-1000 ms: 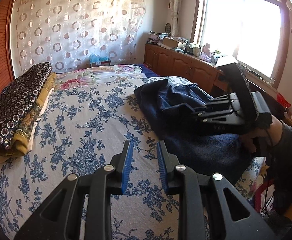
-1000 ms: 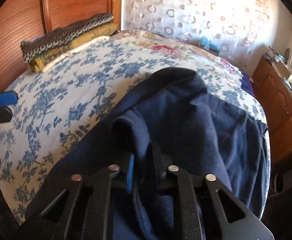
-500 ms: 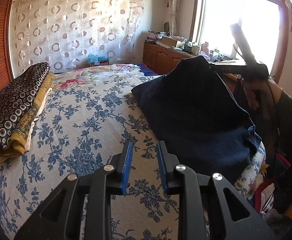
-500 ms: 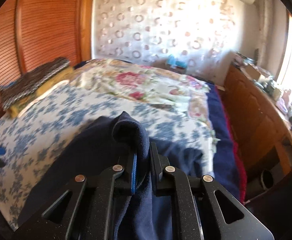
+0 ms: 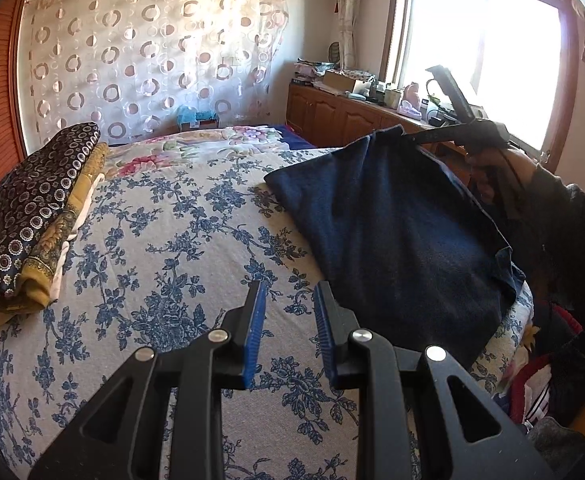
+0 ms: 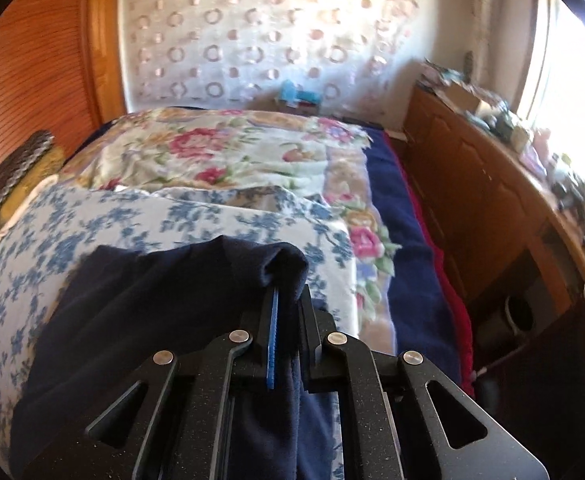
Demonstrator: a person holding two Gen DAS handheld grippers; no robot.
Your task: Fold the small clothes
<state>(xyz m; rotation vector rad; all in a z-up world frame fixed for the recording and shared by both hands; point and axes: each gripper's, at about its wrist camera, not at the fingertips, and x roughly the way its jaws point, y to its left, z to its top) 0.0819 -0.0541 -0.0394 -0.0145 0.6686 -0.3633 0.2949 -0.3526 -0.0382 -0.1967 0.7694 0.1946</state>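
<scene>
Left tool [image 5: 288, 312]: blue-padded fingers parted with nothing between them, hovering over the blue-flowered bedspread [image 5: 152, 260]. Right tool [image 6: 286, 312]: fingers clenched on a raised fold of the navy garment [image 6: 152, 320], cloth bunched over the fingertips and hanging down between the black arms; its figure has come down to nearly nothing, so the grip is tight on thin fabric. Navy garment, left-wrist view [image 5: 392, 232]: ahead and to the right of the left tool, near end flat on the bed's right side, far corner lifted off the bedspread where the right tool [image 5: 412, 138] pinches it. Shown by the left view only: the person's hand [image 5: 496, 164] and dark sleeve [image 5: 564, 220] on the right tool's handle, the garment's full spread, and a heap of mixed cloth [image 5: 540, 392] beyond the bed's right edge. Shown by the right view only: the pinch itself, close up, and a dark blue blanket [image 6: 404, 240] with a red edge down the bed's right side. Left of both tools: folded patterned bedding [image 5: 32, 208] stacked against the wooden headboard [image 6: 24, 80]. Farther: a pink-flowered quilt [image 6: 220, 152] across the bed. Right: a wooden counter [image 6: 484, 184] cluttered with boxes and bottles under a bright window [image 5: 484, 56]. Farthest: a sheer curtain [image 5: 152, 56] with ring patterns.
</scene>
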